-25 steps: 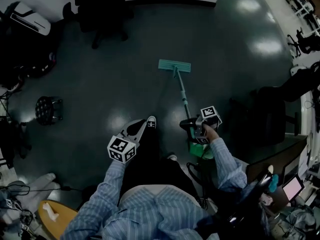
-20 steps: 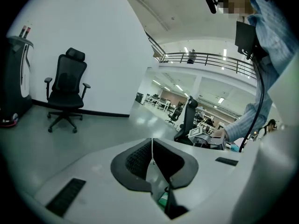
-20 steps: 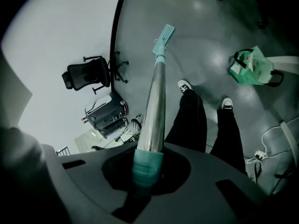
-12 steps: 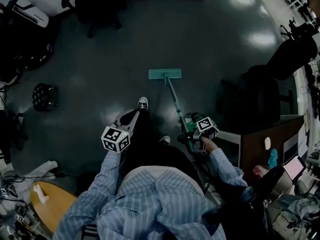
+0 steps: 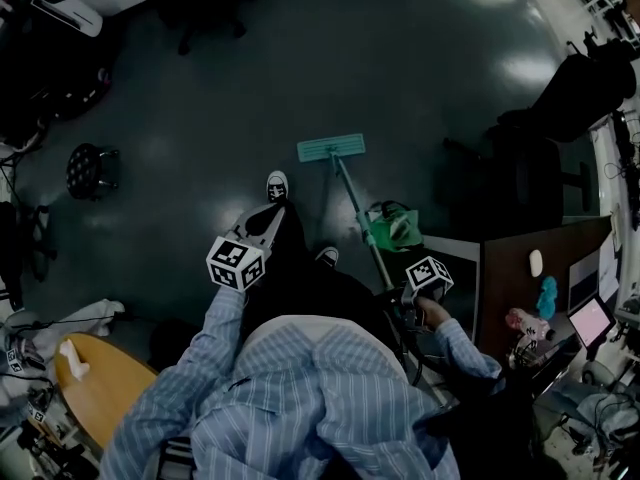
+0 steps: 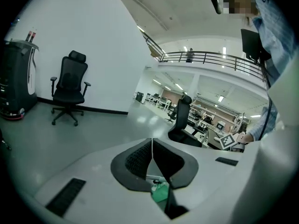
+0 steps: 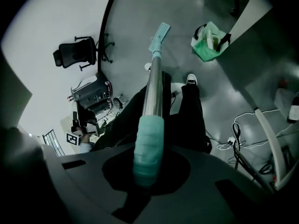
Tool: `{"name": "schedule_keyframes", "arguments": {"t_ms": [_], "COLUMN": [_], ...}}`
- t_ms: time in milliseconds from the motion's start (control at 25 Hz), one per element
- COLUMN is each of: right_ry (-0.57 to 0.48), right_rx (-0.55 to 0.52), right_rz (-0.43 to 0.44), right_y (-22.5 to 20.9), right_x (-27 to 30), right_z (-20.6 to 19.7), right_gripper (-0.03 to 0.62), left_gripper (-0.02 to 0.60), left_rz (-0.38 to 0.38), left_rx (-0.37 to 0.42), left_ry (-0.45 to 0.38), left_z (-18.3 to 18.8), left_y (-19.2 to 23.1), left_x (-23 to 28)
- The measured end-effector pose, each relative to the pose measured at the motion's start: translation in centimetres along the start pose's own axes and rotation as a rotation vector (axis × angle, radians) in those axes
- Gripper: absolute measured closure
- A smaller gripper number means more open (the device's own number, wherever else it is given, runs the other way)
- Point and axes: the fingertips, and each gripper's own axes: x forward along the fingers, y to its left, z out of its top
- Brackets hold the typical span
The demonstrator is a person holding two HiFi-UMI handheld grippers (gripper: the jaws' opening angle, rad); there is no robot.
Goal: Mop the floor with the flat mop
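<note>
The flat mop has a teal head [image 5: 331, 148] flat on the dark floor ahead of me, and a metal pole [image 5: 358, 212] slanting back to my right hand. My right gripper [image 5: 408, 303] is shut on the pole's teal grip [image 7: 148, 146]; the mop head [image 7: 159, 35] shows at the far end of the pole [image 7: 153, 87] in the right gripper view. My left gripper [image 5: 268, 230] is held out over my left leg, apart from the mop. Its jaws [image 6: 152, 157] are pressed together with nothing between them.
A green bag [image 5: 393, 227] lies on the floor just right of the pole. A dark desk [image 5: 530, 268] and office chair [image 5: 535, 183] stand to the right. A black stool [image 5: 91, 169] is at left, a round wooden table [image 5: 95, 388] at lower left. My shoes [image 5: 277, 185] point ahead.
The mop head has come nearer to my feet as I stepped back. My right gripper has drawn the handle back and down to my side. The left gripper has stayed shut and empty.
</note>
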Motion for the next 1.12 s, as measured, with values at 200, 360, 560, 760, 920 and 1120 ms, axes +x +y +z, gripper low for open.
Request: {"name": "schedule_keyframes", "arguments": {"t_ms": [200, 360, 560, 760, 920, 1120], "right_ry": [-0.049, -0.056, -0.129, -0.175, -0.178, -0.180], "right_rx": [-0.004, -0.014, 0.017, 0.002, -0.018, -0.020], "right_rz": [0.037, 0.034, 0.100, 0.079, 0.065, 0.057], "right_y": [-0.2, 0.3, 2.1, 4.3, 6.5, 11.2], "right_x": [-0.3, -0.1, -0.7, -1.4, -1.4, -1.6], "right_z": [0.2, 0.6, 2.8, 5.8, 9.3, 14.7], "right_gripper": [0.580, 0.580, 0.579, 0.579, 0.579, 0.579], "left_gripper": [0.572, 0.572, 0.572, 0.572, 0.572, 0.572], "left_rz": [-0.024, -0.031, -0.021, -0.004, 0.010, 0.024], "left_rx": [0.026, 0.029, 0.022, 0.013, -0.001, -0.022], "left_ry": [-0.008, -0.011, 0.002, -0.004, -0.002, 0.013], "left_z": [0.6, 0.6, 0.1, 0.5, 1.1, 2.6], "left_y": [-1.2, -1.7, -0.9, 0.6, 2.5, 6.0], "left_x": [0.6, 0.4, -0.2, 0.0, 0.7, 2.3]}}
